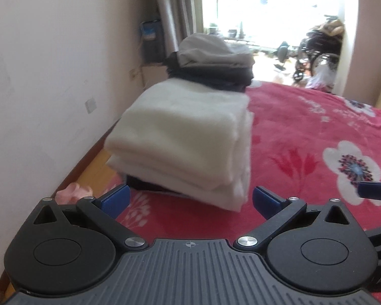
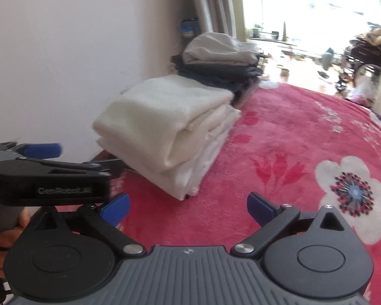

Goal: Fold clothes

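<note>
A folded cream-white garment (image 1: pixel 183 142) lies stacked on the red floral blanket (image 1: pixel 304 137), by the bed's left edge; it also shows in the right wrist view (image 2: pixel 165 124). Behind it stands a pile of folded grey and dark clothes (image 1: pixel 213 58), also visible from the right wrist (image 2: pixel 218 61). My left gripper (image 1: pixel 190 200) is open and empty, just in front of the white stack. My right gripper (image 2: pixel 188 207) is open and empty, a little nearer and to the right of the stack. The left gripper also shows at the left edge of the right wrist view (image 2: pixel 43 172).
A pale wall (image 1: pixel 50 76) runs along the left of the bed, with a wooden floor strip (image 1: pixel 89 170) and a pink item (image 1: pixel 73 193) below. Curtains (image 1: pixel 175 7), a bright window and a wheelchair (image 1: pixel 315 53) are beyond the bed.
</note>
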A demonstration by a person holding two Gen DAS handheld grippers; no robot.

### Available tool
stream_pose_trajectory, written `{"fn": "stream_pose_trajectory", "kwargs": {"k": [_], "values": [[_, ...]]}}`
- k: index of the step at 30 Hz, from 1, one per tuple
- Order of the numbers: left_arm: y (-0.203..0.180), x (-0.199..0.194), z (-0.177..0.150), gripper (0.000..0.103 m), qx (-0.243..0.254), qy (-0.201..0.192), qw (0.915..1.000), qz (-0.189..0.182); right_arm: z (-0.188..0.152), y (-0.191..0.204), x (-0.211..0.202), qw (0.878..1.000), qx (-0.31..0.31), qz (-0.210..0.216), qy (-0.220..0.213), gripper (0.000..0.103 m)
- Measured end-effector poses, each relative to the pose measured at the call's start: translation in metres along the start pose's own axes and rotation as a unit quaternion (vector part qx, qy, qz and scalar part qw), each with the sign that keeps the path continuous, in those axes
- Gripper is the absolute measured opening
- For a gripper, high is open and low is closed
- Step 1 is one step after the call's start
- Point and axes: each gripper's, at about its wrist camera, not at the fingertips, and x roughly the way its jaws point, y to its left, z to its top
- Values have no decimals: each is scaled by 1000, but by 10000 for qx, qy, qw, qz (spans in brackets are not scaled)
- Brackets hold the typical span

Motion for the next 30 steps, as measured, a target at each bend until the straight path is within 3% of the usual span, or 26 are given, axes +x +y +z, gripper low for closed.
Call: {"fn": "stream_pose_trajectory", "kwargs": {"k": [8, 18, 30], "values": [[2, 9, -2, 103, -120, 115, 9995, 286, -2, -5, 10, 9990, 241, -342, 145, 102], [-8, 10, -12, 103, 28, 155, 9999, 61, -6, -15, 6, 9929, 522, -1053, 192, 102], [-15, 15, -18, 103, 38, 324, 9994, -65, -7, -20, 6, 9903, 557, -1248, 238, 102]]}}
